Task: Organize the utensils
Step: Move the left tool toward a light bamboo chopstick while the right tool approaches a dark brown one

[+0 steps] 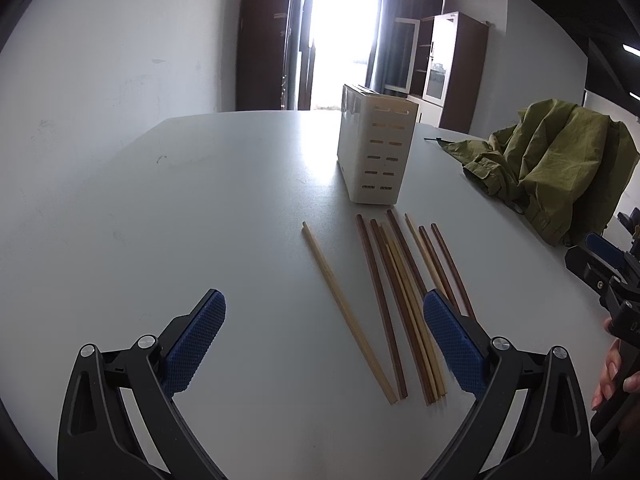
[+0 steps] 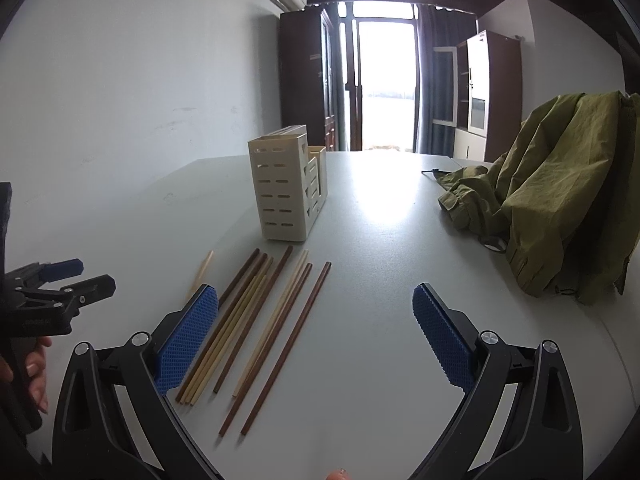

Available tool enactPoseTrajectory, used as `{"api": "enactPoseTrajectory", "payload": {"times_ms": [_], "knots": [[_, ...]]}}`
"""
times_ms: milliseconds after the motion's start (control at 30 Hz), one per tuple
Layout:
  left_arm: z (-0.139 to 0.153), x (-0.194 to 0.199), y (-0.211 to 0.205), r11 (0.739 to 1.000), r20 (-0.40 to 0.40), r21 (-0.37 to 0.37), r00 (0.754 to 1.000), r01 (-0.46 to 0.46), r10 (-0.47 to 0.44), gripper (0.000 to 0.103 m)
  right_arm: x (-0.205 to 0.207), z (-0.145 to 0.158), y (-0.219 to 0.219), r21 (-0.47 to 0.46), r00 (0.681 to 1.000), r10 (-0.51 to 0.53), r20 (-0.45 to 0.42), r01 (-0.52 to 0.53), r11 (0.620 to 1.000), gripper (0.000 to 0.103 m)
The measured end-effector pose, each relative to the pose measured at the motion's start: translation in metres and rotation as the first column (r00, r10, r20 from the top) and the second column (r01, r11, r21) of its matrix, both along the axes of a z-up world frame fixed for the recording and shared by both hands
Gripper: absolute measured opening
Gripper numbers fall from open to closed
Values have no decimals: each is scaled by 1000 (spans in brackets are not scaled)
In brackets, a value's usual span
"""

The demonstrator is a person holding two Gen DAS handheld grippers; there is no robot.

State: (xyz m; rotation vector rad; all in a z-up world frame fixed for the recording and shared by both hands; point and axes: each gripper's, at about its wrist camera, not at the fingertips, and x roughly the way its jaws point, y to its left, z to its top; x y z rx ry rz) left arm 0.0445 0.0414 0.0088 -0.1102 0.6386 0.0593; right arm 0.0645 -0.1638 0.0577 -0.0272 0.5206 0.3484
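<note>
On the white table (image 1: 200, 208) a loose row of chopsticks (image 1: 400, 300) lies just in front of a cream slotted utensil holder (image 1: 374, 148), which stands upright and apart from their far tips. The sticks are a mix of dark brown and pale wood, and one pale chopstick (image 1: 344, 308) lies by itself to the left of the group, angled slightly away. The left gripper (image 1: 324, 344) hovers above the near ends with its blue-padded fingers spread wide, holding nothing. The right gripper (image 2: 316, 340) is likewise spread wide and empty, its left pad over the bundle (whether it touches the sticks cannot be told). An olive-green jacket (image 2: 560, 200) is heaped at the table's right edge, well apart from the holder.
</note>
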Motion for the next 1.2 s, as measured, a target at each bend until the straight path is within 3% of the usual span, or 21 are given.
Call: {"api": "enactPoseTrajectory", "payload": {"times_ms": [167,367,867,1200], "knots": [[4,23,8,1000,-27,-17,1000,-9,9,97,23,-2,3,-5,995,1,-96,-2,1000,99],[4,59,18,999,-90,-43,996,-12,8,97,47,-2,8,-27,989,-11,-147,7,1000,99],[2,132,22,998,-186,47,982,-32,41,92,122,-20,19,-55,957,-62,-284,49,997,99],[-22,170,34,999,-305,14,952,-38,41,75,160,-40,33,-92,922,-81,-380,50,995,99]]}}
